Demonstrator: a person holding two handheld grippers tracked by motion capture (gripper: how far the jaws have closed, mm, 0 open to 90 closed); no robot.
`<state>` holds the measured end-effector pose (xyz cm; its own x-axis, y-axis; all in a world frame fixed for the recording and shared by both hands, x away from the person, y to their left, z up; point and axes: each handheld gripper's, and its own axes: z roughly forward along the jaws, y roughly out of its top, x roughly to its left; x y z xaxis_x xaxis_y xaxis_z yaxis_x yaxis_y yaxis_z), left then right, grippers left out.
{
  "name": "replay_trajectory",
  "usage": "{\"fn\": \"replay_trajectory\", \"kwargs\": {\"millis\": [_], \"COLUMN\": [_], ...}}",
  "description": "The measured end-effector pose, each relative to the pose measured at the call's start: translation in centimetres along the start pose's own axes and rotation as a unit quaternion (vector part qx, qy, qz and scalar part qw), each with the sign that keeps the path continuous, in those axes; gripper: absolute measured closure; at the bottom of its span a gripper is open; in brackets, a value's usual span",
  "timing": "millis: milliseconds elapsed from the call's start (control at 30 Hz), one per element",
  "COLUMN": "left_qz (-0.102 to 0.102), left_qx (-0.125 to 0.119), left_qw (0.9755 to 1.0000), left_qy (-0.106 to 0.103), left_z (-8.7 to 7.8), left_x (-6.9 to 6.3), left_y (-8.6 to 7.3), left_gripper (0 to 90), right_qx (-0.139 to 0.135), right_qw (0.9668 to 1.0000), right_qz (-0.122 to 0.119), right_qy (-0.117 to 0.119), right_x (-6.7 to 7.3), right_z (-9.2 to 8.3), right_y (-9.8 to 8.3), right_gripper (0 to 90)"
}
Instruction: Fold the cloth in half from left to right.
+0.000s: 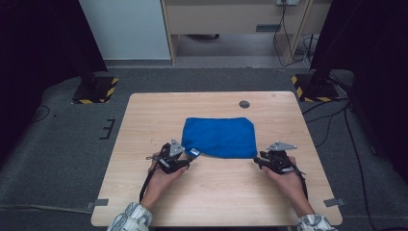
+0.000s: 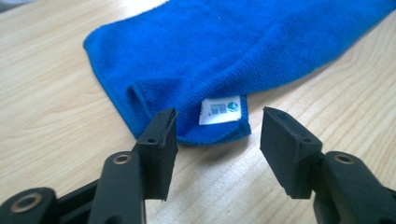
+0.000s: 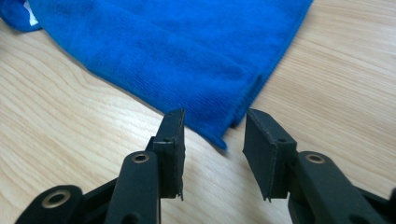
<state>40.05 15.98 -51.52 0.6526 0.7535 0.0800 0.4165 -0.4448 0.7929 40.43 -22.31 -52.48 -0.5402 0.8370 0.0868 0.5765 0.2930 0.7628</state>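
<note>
2 open grippers, left gripper [image 1: 188, 159] and right gripper [image 1: 260, 161], flank 1 blue cloth [image 1: 221, 137].

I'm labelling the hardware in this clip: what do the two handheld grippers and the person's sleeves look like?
Both the left gripper and the right gripper are black, each topped by a grey three-cornered plate, with flat rectangular black pads and brass-coloured pivot rivets. A black cable trails from each. The patterned light sleeves look plaid.
</note>
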Motion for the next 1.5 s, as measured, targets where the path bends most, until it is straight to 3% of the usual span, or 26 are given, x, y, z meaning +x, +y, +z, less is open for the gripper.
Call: {"fn": "replay_trajectory", "kwargs": {"millis": [133, 300, 467, 533, 667, 900, 1167, 1333, 1500], "left_qz": [0.004, 0.019, 0.022, 0.024, 0.025, 0.024, 0.013, -0.009, -0.017], "left_qx": [-0.005, 0.009, 0.025, 0.030, 0.027, 0.026, 0.016, 0.005, -0.002], "left_qw": [1.0000, 0.9998, 0.9994, 0.9992, 0.9993, 0.9993, 0.9998, 0.9999, 0.9998], "left_qy": [-0.007, -0.006, -0.007, -0.007, -0.004, -0.010, -0.009, -0.008, -0.008], "left_z": [0.1, 0.7, 1.3, 1.4, 1.2, 0.9, 0.1, -0.9, -1.3], "left_x": [-0.4, -0.8, -0.8, -0.8, -0.6, -0.5, 0.0, 0.9, 1.6], "left_y": [0.1, 0.0, -0.4, -0.5, -0.2, 0.0, 0.1, -0.2, -0.3], "left_gripper": [42.5, 43.6, 44.5, 48.9, 68.8, 86.6, 87.1, 87.3, 87.5], "right_qx": [0.008, 0.019, 0.018, 0.018, 0.015, 0.016, 0.018, 0.011, 0.012], "right_qw": [1.0000, 0.9998, 0.9995, 0.9994, 0.9994, 0.9990, 0.9991, 0.9993, 0.9992], "right_qz": [-0.005, -0.009, -0.025, -0.028, -0.029, -0.038, -0.038, -0.037, -0.038], "right_qy": [0.001, -0.004, -0.010, -0.012, -0.013, -0.016, -0.003, 0.004, 0.003], "right_x": [0.6, 1.0, 1.0, 1.0, 1.0, 1.1, 1.2, 1.1, 0.7], "right_z": [0.8, 1.4, 1.5, 1.5, 1.6, 1.7, 0.9, -0.2, -0.8], "right_y": [0.2, 0.1, 0.1, 0.1, 0.1, 0.1, 0.1, 0.0, -0.3], "right_gripper": [61.1, 60.0, 76.1, 82.9, 89.7, 90.0, 90.0, 90.0, 90.0]}}
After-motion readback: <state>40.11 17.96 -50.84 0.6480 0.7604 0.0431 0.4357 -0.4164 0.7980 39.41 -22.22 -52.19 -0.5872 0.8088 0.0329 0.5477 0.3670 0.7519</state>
